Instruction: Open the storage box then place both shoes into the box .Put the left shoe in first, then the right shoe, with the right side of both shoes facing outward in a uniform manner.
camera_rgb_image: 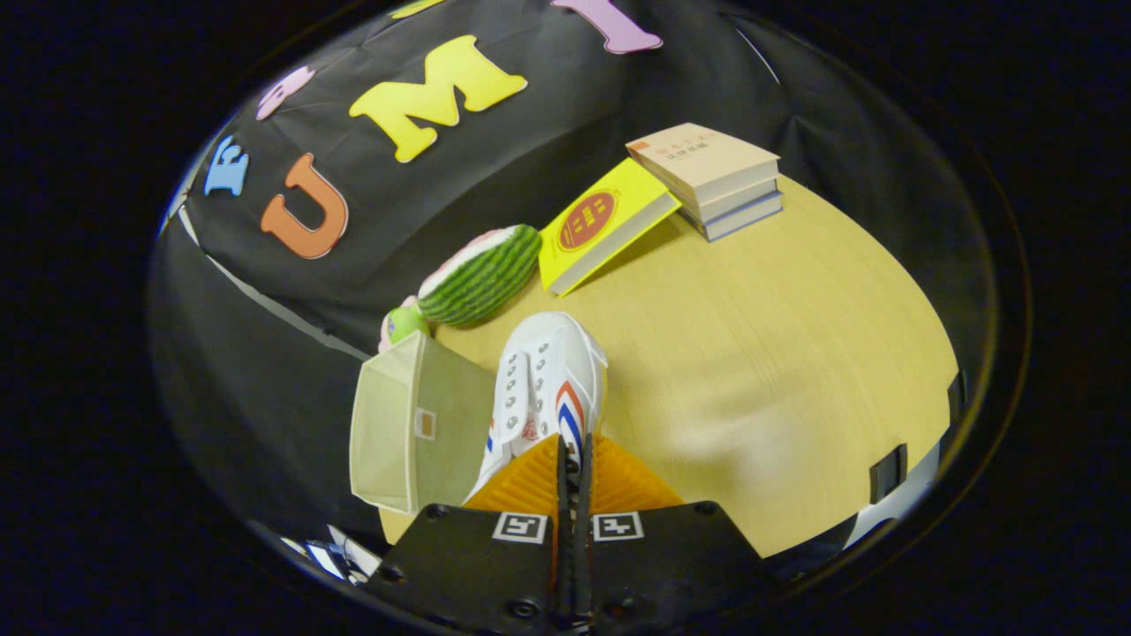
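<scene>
Jaws pinch 1 shoe (pixel 550 380) beside 1 box (pixel 415 424); 3 books (pixel 707 177) beyond.

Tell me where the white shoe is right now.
The white shoe is clamped between the gripper fingers, held beside the open storage box, above the wooden table.

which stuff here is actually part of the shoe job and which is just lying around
Part of the job:
- white shoe, gripped at its rear by the gripper, fingers closed on it
- storage box, open, just beside the shoe

Just lying about:
- watermelon toy beyond the box
- yellow book leaning on the book stack
- wooden table under all of it
</scene>
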Demonstrator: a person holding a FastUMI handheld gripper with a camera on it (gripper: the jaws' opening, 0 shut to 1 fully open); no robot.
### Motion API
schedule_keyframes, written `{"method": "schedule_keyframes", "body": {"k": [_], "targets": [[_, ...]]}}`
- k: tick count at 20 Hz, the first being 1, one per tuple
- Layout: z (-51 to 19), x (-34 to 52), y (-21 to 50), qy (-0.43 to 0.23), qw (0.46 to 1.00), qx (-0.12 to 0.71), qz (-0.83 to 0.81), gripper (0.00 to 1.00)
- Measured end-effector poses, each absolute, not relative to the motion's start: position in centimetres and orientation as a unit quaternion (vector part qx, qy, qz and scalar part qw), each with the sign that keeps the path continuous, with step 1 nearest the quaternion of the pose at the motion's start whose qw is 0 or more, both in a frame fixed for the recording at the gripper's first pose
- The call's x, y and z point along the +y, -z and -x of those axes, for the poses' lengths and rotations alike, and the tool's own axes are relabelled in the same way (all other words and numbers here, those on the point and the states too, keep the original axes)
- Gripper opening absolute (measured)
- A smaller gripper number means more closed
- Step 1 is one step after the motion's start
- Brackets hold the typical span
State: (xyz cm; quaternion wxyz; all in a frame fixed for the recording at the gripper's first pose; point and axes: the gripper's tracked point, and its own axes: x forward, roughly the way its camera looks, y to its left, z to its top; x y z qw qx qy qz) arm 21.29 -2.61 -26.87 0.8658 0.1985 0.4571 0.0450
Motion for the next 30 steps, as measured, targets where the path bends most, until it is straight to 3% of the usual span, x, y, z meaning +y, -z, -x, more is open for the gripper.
{"method": "schedule_keyframes", "body": {"k": [9,19,30], "targets": [[-20.7,6.4,22.2,-0.057,0.891,0.400,-0.208,0.06],[-21.4,17.8,27.8,-0.085,0.851,0.426,-0.295,0.05],[-23.4,20.3,30.9,-0.027,0.898,0.373,-0.233,0.05]]}}
